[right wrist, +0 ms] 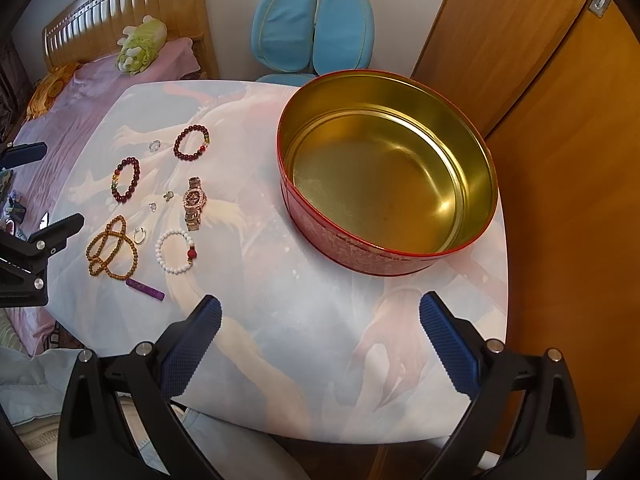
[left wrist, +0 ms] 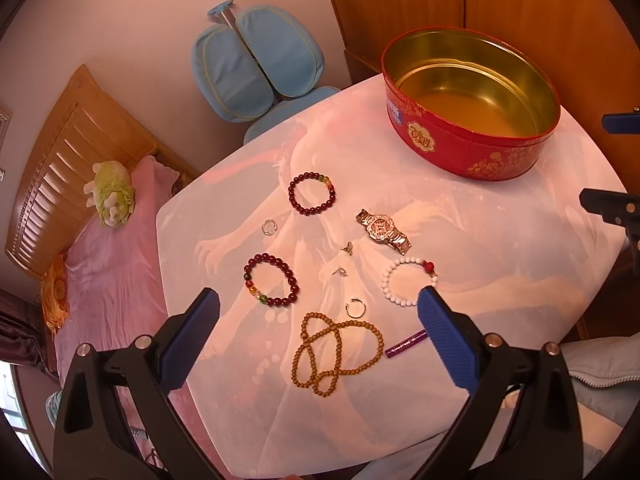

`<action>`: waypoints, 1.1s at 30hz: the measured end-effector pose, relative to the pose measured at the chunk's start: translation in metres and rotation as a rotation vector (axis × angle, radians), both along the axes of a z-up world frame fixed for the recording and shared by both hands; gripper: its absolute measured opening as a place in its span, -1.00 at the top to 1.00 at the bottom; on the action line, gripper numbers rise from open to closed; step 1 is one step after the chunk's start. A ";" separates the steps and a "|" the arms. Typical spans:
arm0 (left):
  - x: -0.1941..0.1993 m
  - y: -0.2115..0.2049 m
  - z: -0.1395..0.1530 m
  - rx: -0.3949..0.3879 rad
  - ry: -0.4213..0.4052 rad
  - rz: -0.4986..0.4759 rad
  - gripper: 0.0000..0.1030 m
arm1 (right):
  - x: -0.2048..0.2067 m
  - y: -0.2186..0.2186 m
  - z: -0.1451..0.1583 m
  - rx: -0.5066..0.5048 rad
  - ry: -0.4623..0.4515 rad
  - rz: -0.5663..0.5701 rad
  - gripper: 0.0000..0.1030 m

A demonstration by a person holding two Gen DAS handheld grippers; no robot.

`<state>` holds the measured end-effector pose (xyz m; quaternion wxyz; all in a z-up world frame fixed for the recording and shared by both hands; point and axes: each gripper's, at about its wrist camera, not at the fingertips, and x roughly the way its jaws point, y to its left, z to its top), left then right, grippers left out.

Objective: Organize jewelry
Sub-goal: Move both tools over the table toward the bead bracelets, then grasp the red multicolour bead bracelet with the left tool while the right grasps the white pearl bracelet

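Jewelry lies spread on the table: two dark red bead bracelets (left wrist: pixel 312 194) (left wrist: pixel 271 280), a gold watch (left wrist: pixel 383 230), a white bead bracelet (left wrist: pixel 408 282), a brown bead necklace (left wrist: pixel 336 350), rings (left wrist: pixel 355 307) (left wrist: pixel 269 227), small earrings (left wrist: pixel 347 249) and a purple stick (left wrist: pixel 407 343). An empty red round tin (left wrist: pixel 472 108) (right wrist: pixel 388 172) stands at the back right. My left gripper (left wrist: pixel 318 312) is open above the necklace. My right gripper (right wrist: pixel 320 320) is open over bare table in front of the tin.
The table (right wrist: pixel 280 340) has a printed cloth. A blue chair (left wrist: pixel 256 64) stands behind it. A bed with pink sheets (left wrist: pixel 108 272) and a plush toy (left wrist: pixel 110 194) lies to the left. Wooden wardrobe doors (right wrist: pixel 560 120) stand to the right.
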<state>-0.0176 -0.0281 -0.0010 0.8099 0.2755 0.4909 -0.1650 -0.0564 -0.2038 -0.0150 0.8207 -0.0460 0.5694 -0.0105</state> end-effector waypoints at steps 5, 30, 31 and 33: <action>0.003 0.005 -0.006 -0.005 0.028 0.010 -0.87 | 0.002 0.002 -0.004 0.022 0.016 -0.001 -0.93; 0.084 0.122 -0.112 -0.129 0.213 0.183 -0.87 | 0.054 0.072 -0.098 0.158 0.134 0.068 -0.93; 0.092 0.122 -0.114 -0.128 0.206 0.187 -0.87 | 0.056 0.075 -0.100 0.144 0.131 0.071 -0.93; 0.107 0.121 -0.117 -0.130 0.194 0.186 -0.87 | 0.060 0.082 -0.106 0.098 0.119 0.081 -0.93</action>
